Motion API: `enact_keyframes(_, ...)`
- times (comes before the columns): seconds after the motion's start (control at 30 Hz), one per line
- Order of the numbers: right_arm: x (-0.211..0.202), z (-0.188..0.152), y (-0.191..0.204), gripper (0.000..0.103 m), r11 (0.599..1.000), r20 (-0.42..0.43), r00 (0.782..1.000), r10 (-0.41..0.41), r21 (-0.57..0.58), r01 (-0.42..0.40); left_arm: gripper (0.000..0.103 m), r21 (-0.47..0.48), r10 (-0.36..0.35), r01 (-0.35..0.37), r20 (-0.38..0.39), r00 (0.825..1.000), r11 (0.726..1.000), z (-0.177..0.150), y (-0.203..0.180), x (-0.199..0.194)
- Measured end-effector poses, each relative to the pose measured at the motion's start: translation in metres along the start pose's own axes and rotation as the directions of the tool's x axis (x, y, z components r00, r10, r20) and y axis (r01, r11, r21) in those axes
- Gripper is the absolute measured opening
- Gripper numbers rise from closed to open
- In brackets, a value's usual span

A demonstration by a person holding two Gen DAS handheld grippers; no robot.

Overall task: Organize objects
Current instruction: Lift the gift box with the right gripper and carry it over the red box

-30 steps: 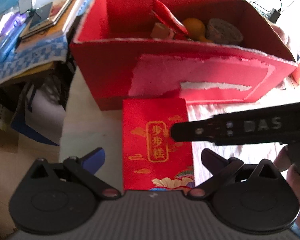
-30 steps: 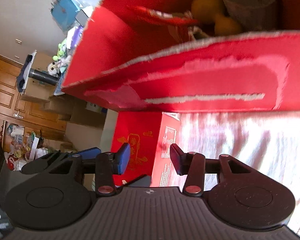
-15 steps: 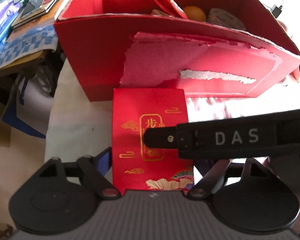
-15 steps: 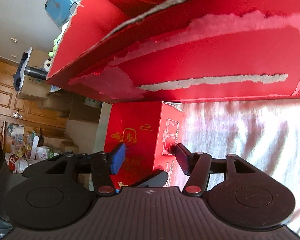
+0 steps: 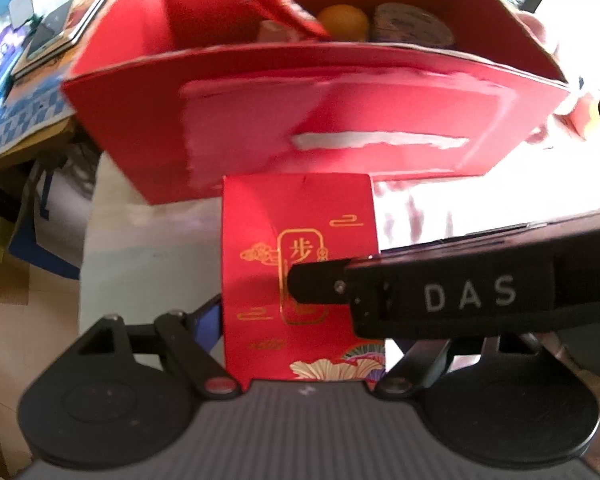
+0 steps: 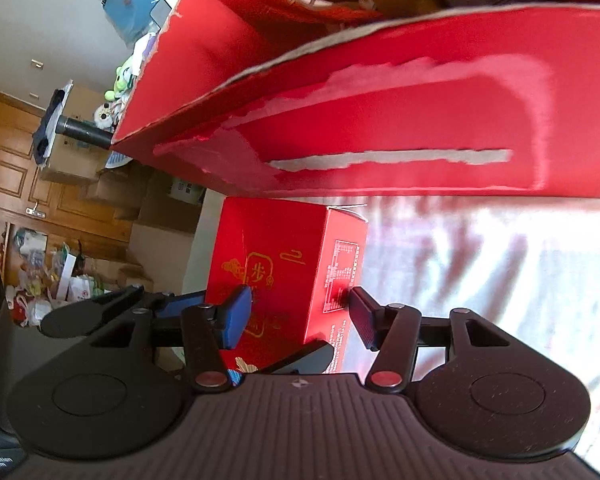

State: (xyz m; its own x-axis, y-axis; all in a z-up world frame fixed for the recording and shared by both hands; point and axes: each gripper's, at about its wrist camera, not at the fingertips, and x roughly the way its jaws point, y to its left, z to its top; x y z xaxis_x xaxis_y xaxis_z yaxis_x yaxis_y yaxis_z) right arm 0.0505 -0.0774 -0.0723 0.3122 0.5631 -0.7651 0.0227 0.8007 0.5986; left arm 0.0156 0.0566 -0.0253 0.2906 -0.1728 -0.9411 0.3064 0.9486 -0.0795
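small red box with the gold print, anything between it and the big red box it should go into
Only the big red box's own near wall, which rises right behind the small red box. Both grippers, left and right, bracket it.

The small red box (image 5: 296, 240) bears a gold-framed panel of Chinese characters — only the top one, 步, reads clearly; the right gripper's finger (image 5: 320, 286) covers the rest. That gripper's black body (image 5: 468, 296) carries white letters "DAS". In the right wrist view, 步 shows again on the box face, and its side holds a printed white table — too small to read.
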Motion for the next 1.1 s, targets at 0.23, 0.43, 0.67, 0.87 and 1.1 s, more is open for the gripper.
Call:
enact_keyframes(0.23,-0.041,-0.016,-0.033,0.058,0.998,0.045,0.999,-0.023,0.06,0.021,0.082,0.094,-0.027,0.027,-0.004,1.0,0.995,0.008,-0.059,-0.004)
enact_keyframes(0.43,-0.076,-0.03,-0.056,0.058,0.992,0.101,0.993,-0.062,0.12,0.05,0.082,0.171,-0.061,0.059,0.005,0.998,0.983,0.011,-0.114,-0.006)
enact_keyframes(0.67,-0.119,-0.037,-0.07,0.058,0.989,0.195,0.977,-0.091,0.135,0.066,0.082,0.252,-0.089,0.071,0.062,0.994,0.965,0.02,-0.166,-0.022)
enact_keyframes(0.87,-0.156,-0.033,-0.071,0.058,0.993,0.304,0.948,-0.095,0.1,0.067,0.082,0.287,-0.105,0.057,0.157,0.982,0.956,0.037,-0.195,-0.047)
enact_keyframes(1.1,-0.186,-0.017,-0.07,0.058,0.998,0.405,0.912,-0.067,0.043,0.054,0.082,0.286,-0.105,0.024,0.273,0.956,0.958,0.057,-0.206,-0.081)
